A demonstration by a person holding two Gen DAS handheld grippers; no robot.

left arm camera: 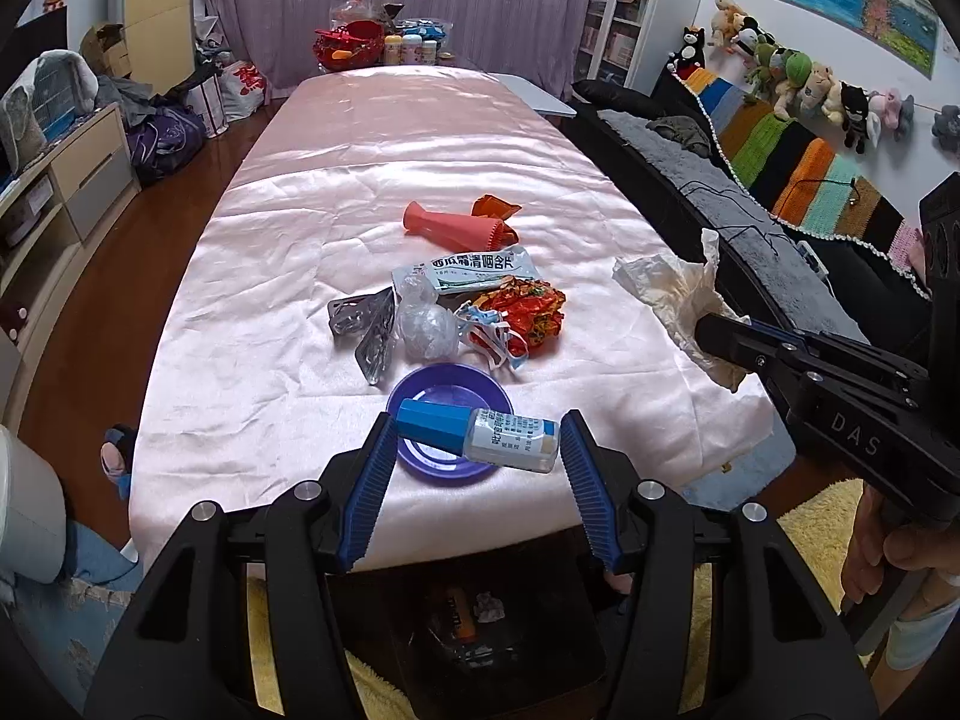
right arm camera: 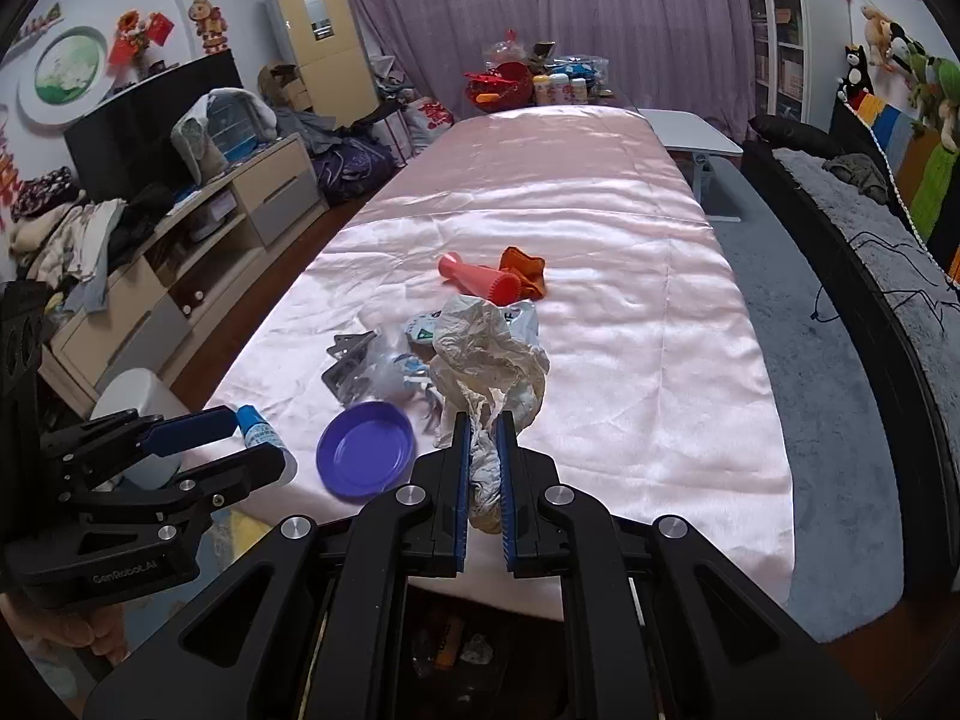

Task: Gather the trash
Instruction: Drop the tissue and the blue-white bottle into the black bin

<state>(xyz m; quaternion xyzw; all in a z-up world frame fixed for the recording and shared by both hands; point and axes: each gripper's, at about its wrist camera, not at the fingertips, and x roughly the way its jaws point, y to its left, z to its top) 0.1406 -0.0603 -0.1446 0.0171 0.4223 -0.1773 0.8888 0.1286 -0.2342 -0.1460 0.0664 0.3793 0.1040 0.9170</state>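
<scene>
1. Above the near edge of the pink-draped tabletop (left arm camera: 372, 192), the left tool (left arm camera: 477, 444) grips a small bottle (left arm camera: 480, 433) (blue cap) over a purple dish (left arm camera: 420, 396).
2. The right tool (right arm camera: 483, 468) is clenched on a crumpled tissue (right arm camera: 486, 354).
3. Wrappers (left arm camera: 516, 306) lie mid-tabletop.

A row of plush toys (left arm camera: 804, 81) lines the wall above a striped crochet blanket (left arm camera: 798, 171).
</scene>
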